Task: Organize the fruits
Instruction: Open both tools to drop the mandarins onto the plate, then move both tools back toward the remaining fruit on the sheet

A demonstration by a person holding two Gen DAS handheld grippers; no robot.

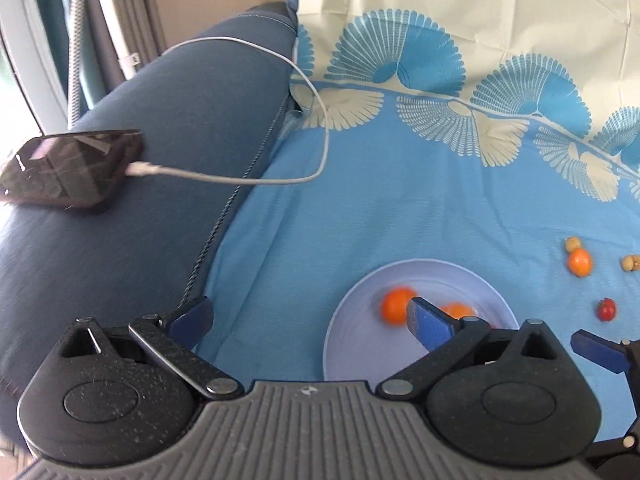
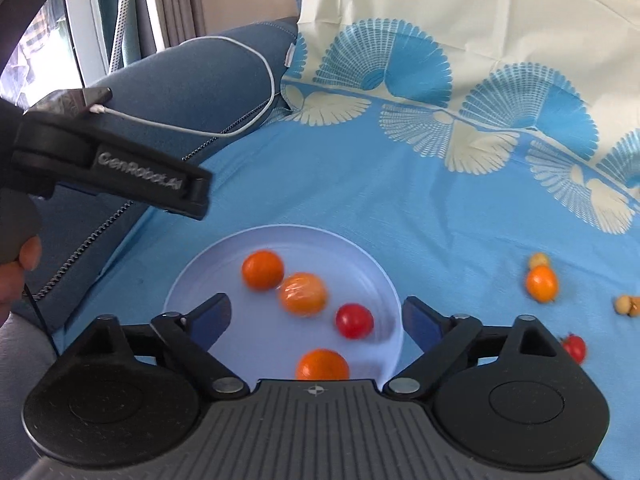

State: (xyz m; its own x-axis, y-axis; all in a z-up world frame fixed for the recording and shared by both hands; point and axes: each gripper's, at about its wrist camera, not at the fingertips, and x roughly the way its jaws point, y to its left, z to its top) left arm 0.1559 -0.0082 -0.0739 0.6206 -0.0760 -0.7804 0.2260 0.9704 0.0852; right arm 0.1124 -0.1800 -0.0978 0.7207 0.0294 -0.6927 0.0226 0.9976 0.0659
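A blue cloth [image 2: 340, 200] with a cream fan print covered the surface, with a dark blue cushion [image 1: 140, 120] along its left edge. Nearest, the right gripper [image 2: 316, 320] hung over the pale plate [image 2: 192, 280], jaws spread wide and holding nothing. The plate held three oranges [image 2: 263, 269] and one red tomato [image 2: 354, 320]. The left gripper [image 1: 308, 316] stood at the plate's left edge, jaws likewise wide and empty. Further right, off the plate, lay another orange [image 2: 541, 283], a second tomato [image 2: 574, 349] and small tan fruits [image 2: 624, 305]. On the cushion rested a phone [image 1: 72, 172] with a white cable [image 1: 240, 176].
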